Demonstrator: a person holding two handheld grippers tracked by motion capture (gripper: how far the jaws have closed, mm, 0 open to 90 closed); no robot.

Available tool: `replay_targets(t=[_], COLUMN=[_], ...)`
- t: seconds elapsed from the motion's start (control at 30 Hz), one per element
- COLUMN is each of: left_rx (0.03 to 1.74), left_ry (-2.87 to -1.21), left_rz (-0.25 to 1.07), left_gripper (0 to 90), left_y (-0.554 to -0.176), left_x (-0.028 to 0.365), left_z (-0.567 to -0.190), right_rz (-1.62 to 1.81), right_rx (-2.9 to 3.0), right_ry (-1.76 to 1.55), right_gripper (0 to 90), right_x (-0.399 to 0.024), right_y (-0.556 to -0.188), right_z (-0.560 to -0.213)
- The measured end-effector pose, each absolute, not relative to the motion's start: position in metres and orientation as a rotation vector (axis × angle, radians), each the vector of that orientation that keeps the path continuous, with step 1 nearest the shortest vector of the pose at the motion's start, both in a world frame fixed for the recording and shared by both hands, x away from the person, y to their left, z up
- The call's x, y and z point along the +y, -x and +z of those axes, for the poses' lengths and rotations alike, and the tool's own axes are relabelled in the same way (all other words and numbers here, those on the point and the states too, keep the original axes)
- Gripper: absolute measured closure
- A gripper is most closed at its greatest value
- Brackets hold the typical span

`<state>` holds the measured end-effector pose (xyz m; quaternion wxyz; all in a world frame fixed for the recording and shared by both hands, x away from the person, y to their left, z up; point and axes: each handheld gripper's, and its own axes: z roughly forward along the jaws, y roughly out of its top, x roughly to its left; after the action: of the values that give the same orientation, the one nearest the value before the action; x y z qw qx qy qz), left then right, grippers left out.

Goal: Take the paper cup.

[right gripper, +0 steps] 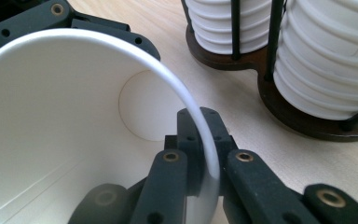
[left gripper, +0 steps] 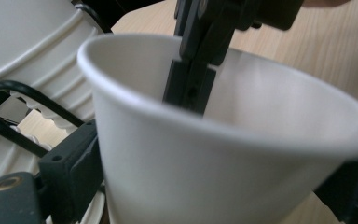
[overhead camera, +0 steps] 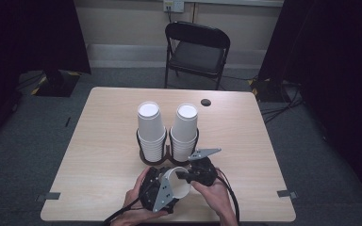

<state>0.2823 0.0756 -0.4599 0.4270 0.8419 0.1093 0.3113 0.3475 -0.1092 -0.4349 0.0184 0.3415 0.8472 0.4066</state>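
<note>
A single white paper cup (overhead camera: 179, 181) lies tilted near the table's front edge, its mouth towards my right gripper (overhead camera: 183, 175). In the right gripper view the right jaws are shut on the cup's rim (right gripper: 205, 154), one inside the wall and one outside. My left gripper (overhead camera: 162, 188) stands around the cup's body (left gripper: 191, 177) from the other side. Its jaws are spread wide, one on each flank of the cup, and do not visibly squeeze it. The left gripper view also shows the right gripper (left gripper: 191, 88) pinching the far rim.
Just behind the grippers a dark wire holder (overhead camera: 153, 160) carries two tall stacks of white cups (overhead camera: 148, 125) (overhead camera: 185, 127). The wooden table (overhead camera: 99, 141) has a black round plug (overhead camera: 205, 102) at the back. A folding chair (overhead camera: 195, 52) stands beyond it.
</note>
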Motion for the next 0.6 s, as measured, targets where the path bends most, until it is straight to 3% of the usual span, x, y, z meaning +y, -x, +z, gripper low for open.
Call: replay_targets(t=[0.6], left_rx=[0.358], left_ry=[-2.009], left_rz=[0.747], left_gripper=[10.7], left_y=[-0.2847], left_x=[0.0763], left_z=[-0.4543], right_rz=[1.382], right_rx=[2.542], right_ry=[-1.095], right_gripper=[83.6], right_x=[-0.1139], right_y=[-0.3445], right_z=[-0.4343])
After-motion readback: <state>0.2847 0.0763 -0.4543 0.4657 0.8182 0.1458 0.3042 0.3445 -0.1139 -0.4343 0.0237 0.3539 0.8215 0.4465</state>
